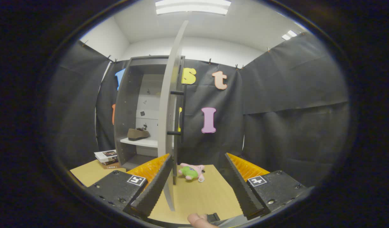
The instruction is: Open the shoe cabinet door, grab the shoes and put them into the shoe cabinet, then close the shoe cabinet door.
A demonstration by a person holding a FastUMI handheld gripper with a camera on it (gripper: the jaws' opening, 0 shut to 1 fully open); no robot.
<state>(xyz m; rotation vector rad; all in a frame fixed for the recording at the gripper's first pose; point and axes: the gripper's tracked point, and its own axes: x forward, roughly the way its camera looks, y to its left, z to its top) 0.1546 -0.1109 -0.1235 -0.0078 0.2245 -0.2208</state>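
Observation:
A grey shoe cabinet [131, 104] stands ahead against the booth wall. Its door [169, 104] is swung out toward me, edge-on, with a black bar handle [182, 114] on its outer face. On the white shelf [140, 142] inside lies a brown shoe [138, 134]. My gripper [197, 167] is open, and nothing is held. The door's lower edge reaches down between the fingers, close to the left fingertip [164, 164]. The handle is above and beyond the fingers.
A pink and green plush toy [191, 171] lies on the wooden table [200, 196] just ahead, between the fingers. A stack of books [106, 158] sits left of the cabinet's base. A fingertip of the person's hand [199, 220] shows below.

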